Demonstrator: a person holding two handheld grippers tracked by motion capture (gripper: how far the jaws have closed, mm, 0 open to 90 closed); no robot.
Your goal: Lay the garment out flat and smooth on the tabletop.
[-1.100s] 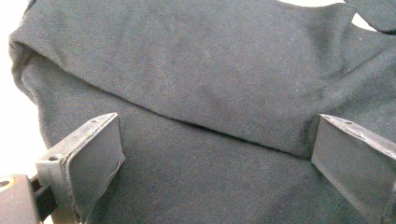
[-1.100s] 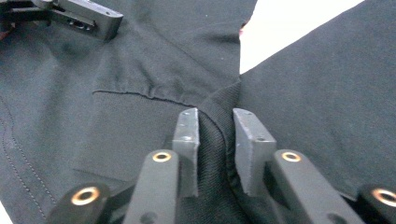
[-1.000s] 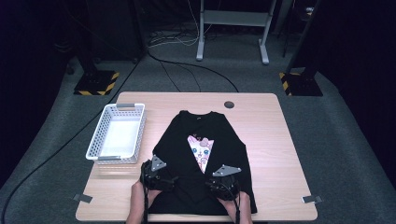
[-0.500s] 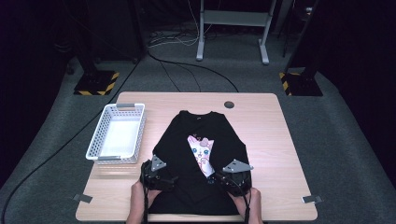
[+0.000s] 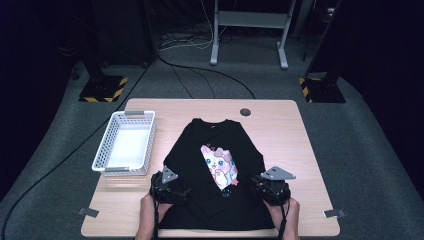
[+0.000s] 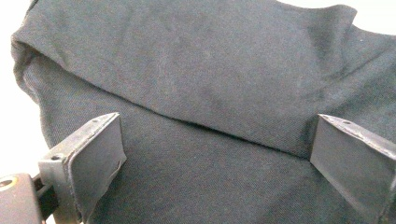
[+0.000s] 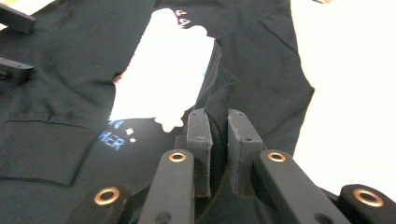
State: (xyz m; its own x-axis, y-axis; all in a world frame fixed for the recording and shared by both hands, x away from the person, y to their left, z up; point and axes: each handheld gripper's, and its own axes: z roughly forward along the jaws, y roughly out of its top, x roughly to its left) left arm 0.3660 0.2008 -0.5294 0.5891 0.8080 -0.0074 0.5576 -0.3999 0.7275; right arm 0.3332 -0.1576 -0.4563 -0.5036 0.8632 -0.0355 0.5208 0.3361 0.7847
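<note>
A black long-sleeved shirt with a cartoon cat print lies flat on the wooden table, collar at the far side. My left gripper rests at the shirt's near left part. Its jaws stand open over the dark cloth across a folded edge, with nothing pinched. My right gripper is at the shirt's near right edge. It is shut on a raised fold of the black cloth, beside the white-looking print.
A white mesh basket with nothing in it stands left of the shirt. A round cable hole sits near the table's far edge. Bare wood runs along the right side. Tape marks lie at the near corners.
My right gripper has moved to the right and slightly up, pulling the pinched cloth with it. The left gripper has stayed where it was.
</note>
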